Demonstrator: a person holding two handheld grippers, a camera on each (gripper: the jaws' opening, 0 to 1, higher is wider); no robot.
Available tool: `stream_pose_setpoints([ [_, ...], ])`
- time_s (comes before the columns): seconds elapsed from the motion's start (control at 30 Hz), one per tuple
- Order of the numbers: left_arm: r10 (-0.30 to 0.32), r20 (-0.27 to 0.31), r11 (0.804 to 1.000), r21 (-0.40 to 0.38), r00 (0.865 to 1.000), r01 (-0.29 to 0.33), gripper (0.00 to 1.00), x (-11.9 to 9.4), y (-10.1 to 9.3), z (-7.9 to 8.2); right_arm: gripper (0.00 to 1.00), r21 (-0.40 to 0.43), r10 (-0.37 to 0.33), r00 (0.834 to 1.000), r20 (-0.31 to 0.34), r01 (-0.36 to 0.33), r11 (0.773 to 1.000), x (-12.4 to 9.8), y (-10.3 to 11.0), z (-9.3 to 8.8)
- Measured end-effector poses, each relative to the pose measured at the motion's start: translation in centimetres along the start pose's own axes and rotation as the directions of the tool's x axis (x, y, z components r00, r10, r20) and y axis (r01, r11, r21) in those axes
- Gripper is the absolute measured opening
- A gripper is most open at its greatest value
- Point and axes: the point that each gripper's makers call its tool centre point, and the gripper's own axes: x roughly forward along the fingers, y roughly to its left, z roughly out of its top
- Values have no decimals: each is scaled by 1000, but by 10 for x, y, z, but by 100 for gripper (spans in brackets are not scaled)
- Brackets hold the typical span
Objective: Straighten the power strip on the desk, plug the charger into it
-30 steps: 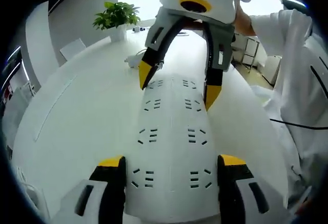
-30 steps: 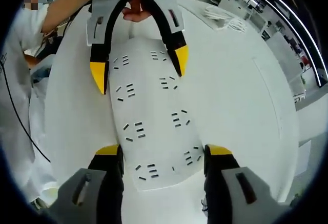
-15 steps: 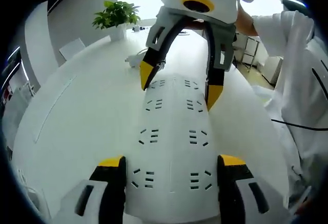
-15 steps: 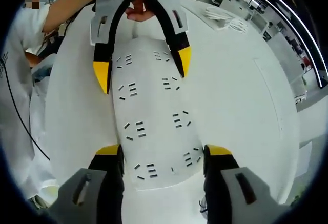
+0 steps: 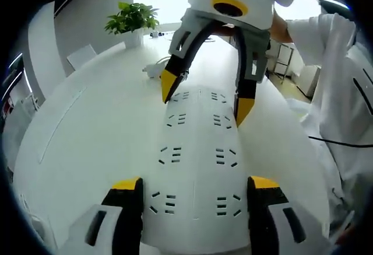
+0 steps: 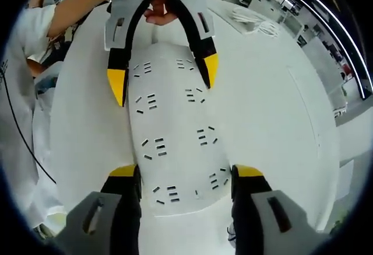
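Straddling the two ends of the white power strip (image 5: 195,167), the left tool (image 5: 195,186) and the right tool (image 6: 182,174) are facing each other along its length, each with its jaws spread about as wide as the strip and standing at its long sides; whether the yellow tips are actually pressing on the casing I cannot tell. The strip is lying flat on the white counter (image 5: 87,132), well in from its edges, its rows of sockets facing up. The main risk is that the two ends are being steered unequally: if one tool is pushing sideways harder than the other, the strip is likely to swing past straight instead of settling. Jaws this wide are also leaving room for the smooth casing to slip between them. A white object with a cable (image 5: 152,68) is lying on the counter beyond the strip's far end, near the potted plant (image 5: 133,18); it may be the charger, though it is too small to say. A coil of white cable (image 6: 253,21) is resting toward the counter's far edge and could snag later.
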Motion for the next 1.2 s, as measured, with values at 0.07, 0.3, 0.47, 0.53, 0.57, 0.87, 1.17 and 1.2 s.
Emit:
stream_pose_setpoints([
  [0.07, 0, -6, 1000, 4, 1000, 0, 74, 1, 0, 0, 62, 2, -2, 1000, -1, 2, 1000, 0, 0, 0],
  [0.3, 2, -10, 1000, 6, 1000, -2, 74, 1, -1, -1, 62, 5, -3, 1000, 8, 3, 1000, 0, 0, 0],
  [0.47, 9, -6, 1000, 1, 1000, -9, 74, 1, -2, -1, 62, -4, 3, 999, 38, -3, 1000, 0, 0, 0],
  [0.53, 11, -2, 1000, -2, 1000, -11, 75, 2, -1, -1, 62, -10, 13, 997, 73, -12, 1000, 0, 0, 1],
  [0.57, 11, 2, 1000, -2, 1000, -10, 75, 2, -1, -1, 62, -11, 16, 996, 92, -15, 1000, 0, 0, 1],
  [0.87, -1, 123, 999, -52, 992, 7, 72, -9, -6, 21, 62, 110, -10, 953, 303, -25, 994, -38, -15, 19],
  [1.17, 70, 199, 997, -33, 978, -65, 72, -15, -12, 32, 61, 234, -195, 930, 312, 124, 964, -87, -60, -29],
  [1.2, 81, 207, 996, -38, 975, -75, 73, -14, -11, 33, 61, 243, -208, 929, 307, 135, 961, -90, -62, -35],
])
